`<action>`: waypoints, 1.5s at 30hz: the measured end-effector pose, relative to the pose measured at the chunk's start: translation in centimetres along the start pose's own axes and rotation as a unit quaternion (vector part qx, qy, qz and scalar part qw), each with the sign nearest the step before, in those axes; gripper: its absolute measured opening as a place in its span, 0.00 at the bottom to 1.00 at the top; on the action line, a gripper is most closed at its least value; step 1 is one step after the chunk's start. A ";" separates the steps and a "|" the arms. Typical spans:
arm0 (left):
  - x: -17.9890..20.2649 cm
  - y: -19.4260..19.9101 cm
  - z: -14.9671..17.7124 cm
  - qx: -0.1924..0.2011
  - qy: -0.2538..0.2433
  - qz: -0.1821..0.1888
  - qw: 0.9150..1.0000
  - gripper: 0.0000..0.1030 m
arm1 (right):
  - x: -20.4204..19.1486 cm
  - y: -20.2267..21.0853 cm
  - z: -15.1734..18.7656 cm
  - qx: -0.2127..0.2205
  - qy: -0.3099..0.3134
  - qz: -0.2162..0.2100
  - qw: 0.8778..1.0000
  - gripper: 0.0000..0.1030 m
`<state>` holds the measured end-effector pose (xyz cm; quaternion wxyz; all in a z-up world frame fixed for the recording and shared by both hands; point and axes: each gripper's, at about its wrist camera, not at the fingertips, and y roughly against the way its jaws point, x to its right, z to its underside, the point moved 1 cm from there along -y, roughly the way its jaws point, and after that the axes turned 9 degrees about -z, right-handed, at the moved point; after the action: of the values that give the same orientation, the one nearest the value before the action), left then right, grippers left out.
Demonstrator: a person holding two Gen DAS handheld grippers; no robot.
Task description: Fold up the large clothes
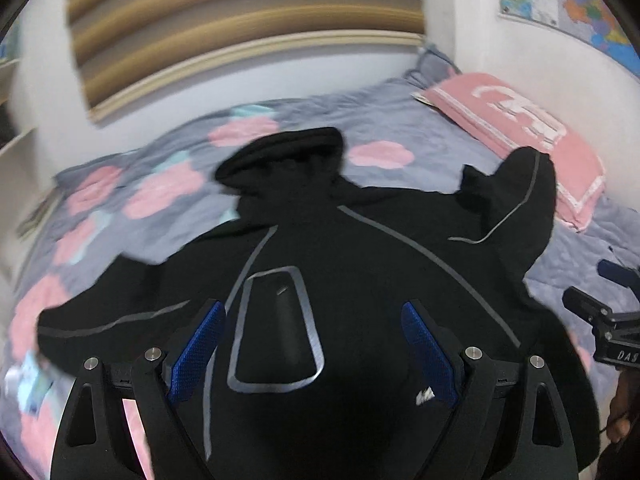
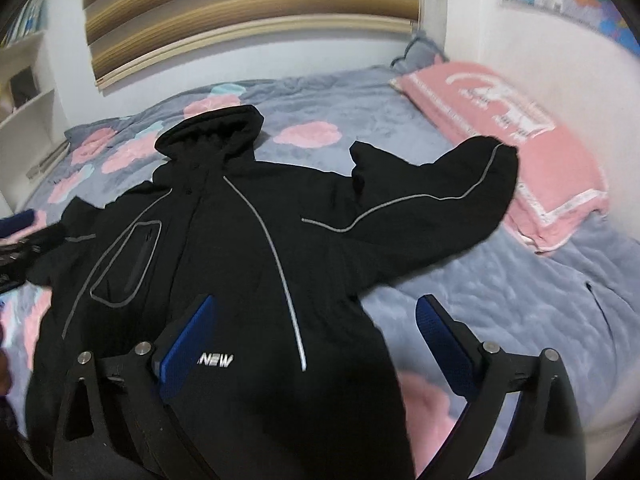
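A large black hooded jacket [image 1: 360, 248] with grey piping lies spread face up on the bed; it also shows in the right wrist view [image 2: 224, 248]. Its hood points toward the far wall. One sleeve [image 2: 460, 184] bends up onto the pink pillow. My left gripper [image 1: 312, 344] is open and empty, hovering over the jacket's chest pocket. My right gripper [image 2: 316, 340] is open and empty, above the jacket's lower right edge near the "NEW" logo. The right gripper's body also shows at the right edge of the left wrist view [image 1: 612, 320].
The bed has a grey-blue quilt [image 2: 500, 288] with pink flowers. A pink pillow [image 2: 500, 120] lies at the far right by the wall. White shelves [image 2: 28, 92] stand at the left. A striped blind [image 2: 248, 12] hangs on the far wall.
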<state>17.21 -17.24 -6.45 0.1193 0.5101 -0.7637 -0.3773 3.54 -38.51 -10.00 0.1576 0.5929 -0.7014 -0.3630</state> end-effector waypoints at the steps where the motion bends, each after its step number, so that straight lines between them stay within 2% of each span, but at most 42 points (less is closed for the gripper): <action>1: 0.4 -0.4 -0.7 -0.002 -0.005 0.006 1.000 0.88 | 0.7 0.0 -1.1 -0.004 0.000 0.002 1.000 0.97; 5: 3.3 -2.3 -4.7 -0.025 -0.033 0.035 0.999 0.88 | 4.5 0.7 -5.2 -0.016 -0.013 0.041 0.999 0.97; 7: 5.3 -3.5 -6.8 -0.041 -0.043 0.069 0.996 0.88 | 7.9 1.0 -7.4 -0.014 -0.039 0.052 0.998 0.97; 11: 9.7 -6.4 -9.6 -0.071 -0.052 0.105 0.991 0.88 | 16.8 0.3 -11.9 -0.013 -0.101 0.070 0.992 0.96; 16: 15.9 -11.9 -11.2 -0.107 -0.068 0.104 0.986 0.88 | 27.4 -4.2 -16.2 -0.029 -0.147 0.051 0.987 0.90; 19: 18.7 -15.1 -11.2 -0.140 -0.064 0.109 0.982 0.88 | 31.6 -7.4 -18.1 -0.042 -0.149 0.064 0.986 0.89; 22: 20.2 -17.0 -11.0 -0.163 -0.055 0.108 0.979 0.88 | 35.4 -10.8 -19.1 -0.051 -0.171 0.044 0.983 0.89; 24: 20.6 -17.6 -11.0 -0.168 -0.054 0.100 0.979 0.88 | 36.9 -12.7 -19.4 -0.056 -0.177 0.035 0.982 0.89; 29: 21.1 -19.1 -11.1 -0.186 -0.050 0.084 0.978 0.88 | 39.3 -18.2 -19.5 -0.087 -0.181 0.049 0.978 0.85; 30: 21.1 -19.4 -11.1 -0.188 -0.049 0.082 0.977 0.88 | 39.7 -19.4 -19.3 -0.094 -0.185 0.056 0.977 0.82; 31: 21.3 -19.7 -11.1 -0.192 -0.047 0.081 0.977 0.88 | 39.9 -20.5 -19.2 -0.104 -0.187 0.049 0.976 0.67; 32: 21.4 -20.1 -11.1 -0.194 -0.046 0.080 0.977 0.88 | 39.7 -21.1 -19.1 -0.110 -0.183 0.044 0.976 0.36; 33: 21.6 -20.3 -11.1 -0.196 -0.046 0.079 0.976 0.88 | 39.2 -21.6 -19.0 -0.120 -0.176 0.023 0.977 0.20; 34: 22.0 -20.9 -11.0 -0.200 -0.047 0.076 0.976 0.88 | 38.8 -21.7 -19.0 -0.122 -0.173 0.008 0.977 0.15; 36: 22.5 -21.6 -10.9 -0.206 -0.048 0.075 0.974 0.88 | 37.5 -20.2 -19.3 -0.103 -0.152 -0.004 0.983 0.14; 38: 22.9 -21.9 -11.2 -0.205 -0.043 0.080 0.975 0.87 | 36.8 -16.7 -19.7 -0.071 -0.138 -0.005 0.988 0.12; 40: 23.2 -21.7 -11.7 -0.195 -0.036 0.089 0.976 0.87 | 36.9 -12.7 -19.9 -0.041 -0.124 0.029 0.991 0.12; 42: 23.8 -21.6 -12.1 -0.189 -0.032 0.098 0.977 0.87 | 37.9 -8.3 -19.6 -0.014 -0.122 0.082 0.989 0.12; 45: 25.7 -22.2 -12.2 -0.193 -0.042 0.109 0.974 0.87 | 40.8 -4.6 -18.0 0.005 -0.169 0.089 0.981 0.12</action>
<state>27.83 -49.43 -18.81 0.2237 0.3747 -0.7316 -0.5238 8.51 -83.03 -9.34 0.0655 0.4586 -0.7697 -0.4393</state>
